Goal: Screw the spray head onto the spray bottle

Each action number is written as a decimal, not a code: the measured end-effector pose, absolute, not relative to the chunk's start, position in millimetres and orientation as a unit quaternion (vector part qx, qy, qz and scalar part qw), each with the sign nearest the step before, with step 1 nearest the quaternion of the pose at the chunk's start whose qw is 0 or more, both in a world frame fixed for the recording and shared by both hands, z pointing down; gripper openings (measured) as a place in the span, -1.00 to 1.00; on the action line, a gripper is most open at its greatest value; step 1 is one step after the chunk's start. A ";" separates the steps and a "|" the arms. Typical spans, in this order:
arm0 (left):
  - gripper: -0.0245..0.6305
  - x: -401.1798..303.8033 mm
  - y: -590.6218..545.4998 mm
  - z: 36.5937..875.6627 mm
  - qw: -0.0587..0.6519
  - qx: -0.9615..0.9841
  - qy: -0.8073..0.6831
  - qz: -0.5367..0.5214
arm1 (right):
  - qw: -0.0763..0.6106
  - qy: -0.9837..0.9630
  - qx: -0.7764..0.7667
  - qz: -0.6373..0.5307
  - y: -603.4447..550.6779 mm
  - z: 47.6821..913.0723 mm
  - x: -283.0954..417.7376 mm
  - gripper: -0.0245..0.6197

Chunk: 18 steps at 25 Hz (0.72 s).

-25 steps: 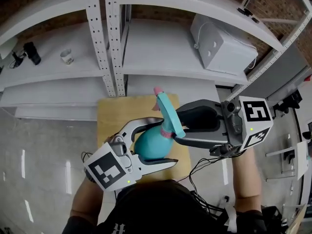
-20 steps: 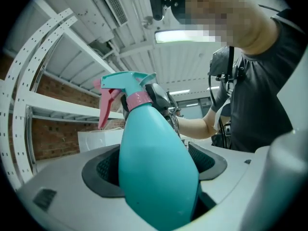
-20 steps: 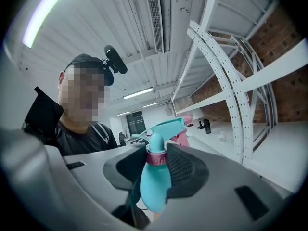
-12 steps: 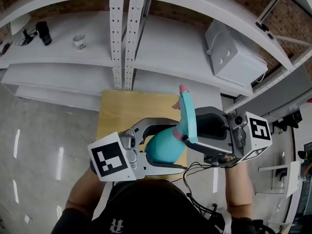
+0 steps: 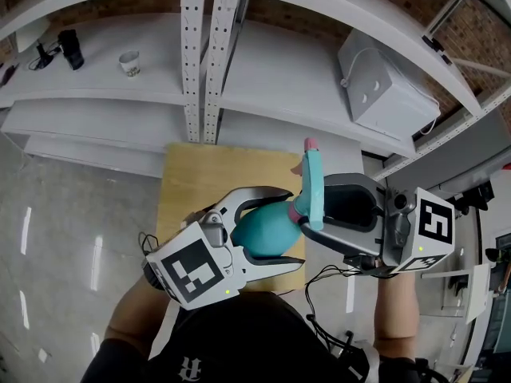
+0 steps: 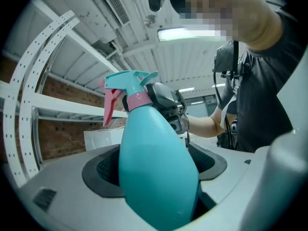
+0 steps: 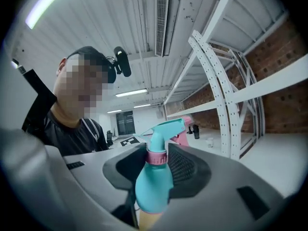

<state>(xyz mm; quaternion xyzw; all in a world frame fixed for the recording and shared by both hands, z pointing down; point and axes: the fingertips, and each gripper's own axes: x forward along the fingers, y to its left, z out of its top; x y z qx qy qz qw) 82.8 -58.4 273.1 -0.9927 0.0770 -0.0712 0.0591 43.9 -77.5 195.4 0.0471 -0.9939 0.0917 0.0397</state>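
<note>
The jaws of your left gripper (image 5: 294, 230) are closed on the fat round part of the blue spray bottle (image 6: 154, 148). One black pad presses on each side of it. The bottle fills the gap between these jaws, and they stand wide apart because it is so fat.

The jaws of your right gripper (image 5: 315, 208) are closed too. They pinch the pink ring (image 7: 157, 157) at the bottom of the spray head (image 7: 166, 129). The ring touches a pad on each side.

The spray head sits on top of the bottle's neck, up past the left jaws. Its blue nose and the pink trigger (image 6: 109, 105) stick out beyond the tips of the right jaws. I cannot tell if the ring is screwed on tight.

The bottle hangs just below the right jaws. It is up in the air, held from two sides, and the two grippers almost touch each other.

Under both sets of jaws is a small wooden table (image 5: 200, 182). Past the jaws stand white shelves (image 5: 263, 62) with a white box (image 5: 383, 86) and a little cup (image 5: 128, 62).
</note>
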 end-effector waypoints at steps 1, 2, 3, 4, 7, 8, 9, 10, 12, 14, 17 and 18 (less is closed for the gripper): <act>0.28 83.1 -60.5 273.7 0.065 -0.991 0.086 -0.074 | 0.057 -0.993 0.059 0.085 -78.2 197.7 43.0 -0.52; 0.28 83.9 -62.4 273.5 0.072 -0.990 0.095 -0.074 | 0.073 -0.992 0.070 0.076 -78.6 199.5 41.5 -0.52; 0.28 84.9 -64.1 272.9 0.078 -0.989 0.101 -0.073 | 0.087 -0.991 0.081 0.068 -78.9 201.0 40.1 -0.52; 0.28 85.8 -65.3 272.4 0.083 -0.988 0.105 -0.072 | 0.098 -0.989 0.091 0.061 -79.3 202.0 39.3 -0.52; 0.28 86.8 -65.9 273.9 0.084 -0.988 0.104 -0.072 | 0.111 -0.987 0.107 0.054 -81.3 202.7 40.8 -0.52; 0.28 86.8 -65.7 274.7 0.084 -0.989 0.102 -0.072 | 0.110 -0.987 0.106 0.058 -81.9 202.9 41.4 -0.52; 0.28 86.6 -65.5 275.6 0.085 -0.989 0.101 -0.072 | 0.107 -0.987 0.103 0.063 -82.3 203.0 41.7 -0.52; 0.28 86.6 -65.6 276.4 0.085 -0.989 0.101 -0.072 | 0.103 -0.987 0.100 0.069 -82.6 203.0 41.9 -0.52; 0.28 87.3 -65.5 277.2 0.079 -0.990 0.097 -0.064 | 0.080 -0.989 0.098 0.072 -83.7 200.4 43.6 -0.52; 0.28 87.1 -63.4 276.0 0.062 -0.993 0.083 -0.051 | 0.038 -0.992 0.102 0.072 -86.8 193.6 47.6 -0.52; 0.28 83.1 -60.9 272.6 0.043 -0.996 0.071 -0.043 | 0.004 -0.992 0.099 0.084 -88.9 190.6 49.6 -0.52; 0.28 82.4 -61.2 272.5 0.043 -0.995 0.072 -0.045 | 0.007 -0.992 0.098 0.085 -88.1 191.9 48.3 -0.52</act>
